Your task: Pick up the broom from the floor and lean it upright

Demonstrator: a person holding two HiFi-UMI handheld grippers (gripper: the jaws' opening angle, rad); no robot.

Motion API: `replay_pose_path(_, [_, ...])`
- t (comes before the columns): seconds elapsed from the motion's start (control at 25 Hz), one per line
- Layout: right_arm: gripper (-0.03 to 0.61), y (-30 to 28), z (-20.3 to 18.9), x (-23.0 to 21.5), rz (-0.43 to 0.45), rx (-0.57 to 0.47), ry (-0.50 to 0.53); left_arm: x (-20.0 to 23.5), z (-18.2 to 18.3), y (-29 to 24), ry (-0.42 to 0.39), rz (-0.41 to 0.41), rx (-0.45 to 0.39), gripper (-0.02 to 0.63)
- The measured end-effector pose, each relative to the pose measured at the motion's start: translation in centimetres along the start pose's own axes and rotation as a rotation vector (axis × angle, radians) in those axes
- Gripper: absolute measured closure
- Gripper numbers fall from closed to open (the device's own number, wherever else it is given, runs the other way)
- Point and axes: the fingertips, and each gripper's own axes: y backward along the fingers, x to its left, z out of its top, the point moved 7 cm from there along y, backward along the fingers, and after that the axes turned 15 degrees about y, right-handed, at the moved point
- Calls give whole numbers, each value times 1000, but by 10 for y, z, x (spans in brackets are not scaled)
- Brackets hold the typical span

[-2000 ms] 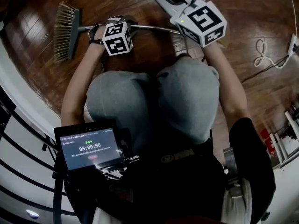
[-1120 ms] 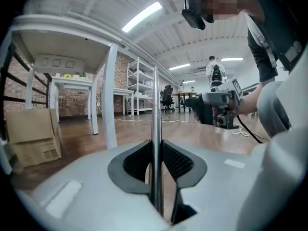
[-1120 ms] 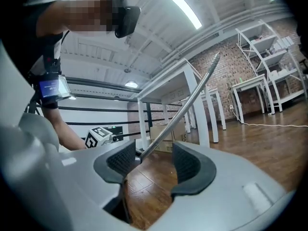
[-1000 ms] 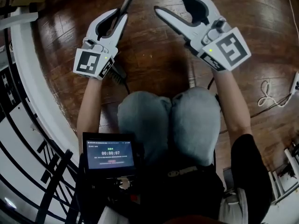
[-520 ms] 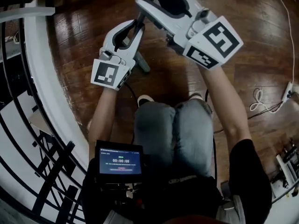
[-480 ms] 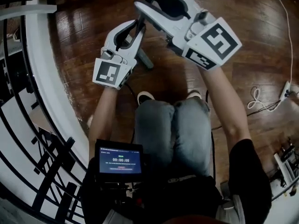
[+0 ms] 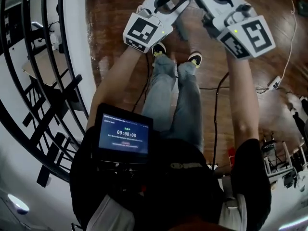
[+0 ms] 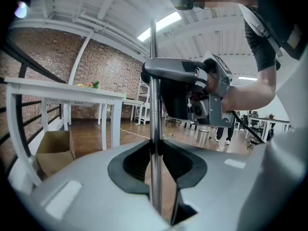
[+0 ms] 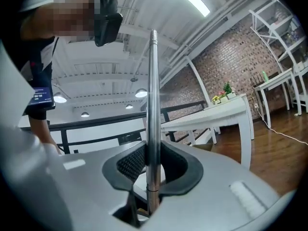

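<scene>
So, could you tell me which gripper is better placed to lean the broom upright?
Probably the right gripper: its jaws, which have just been closing, clamp the broom handle near its top end, above the left gripper, so it can steer the top to a support.

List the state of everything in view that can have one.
broom: handle upright, held by both grippers.
left gripper: shut on the broom handle.
right gripper: jaws have just been closing, now shut on the handle, above the left.
screen: on, showing a timer.
</scene>
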Motion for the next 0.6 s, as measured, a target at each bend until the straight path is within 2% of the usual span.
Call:
replay_pose_path(0.08, [494,5,9,-10,6,11,-21,-9,15,-6,-23,5,19,509])
replay_pose_path(0.24, [494,-30,66,9,29,16,66,0,98,19,-75,-24,-111,469])
replay_pose_path(0.28, [494,-40,78,20,25,23,70,2,113,30,-75,-32,-113,487])
replay_pose_path(0.4, [492,-53,84,27,10,57,33,8,125,44,-32,-34,-80,506])
replay_pose_path(0.6, [491,-67,73,-3,17,69,18,32,125,21,-17,-9,-35,506])
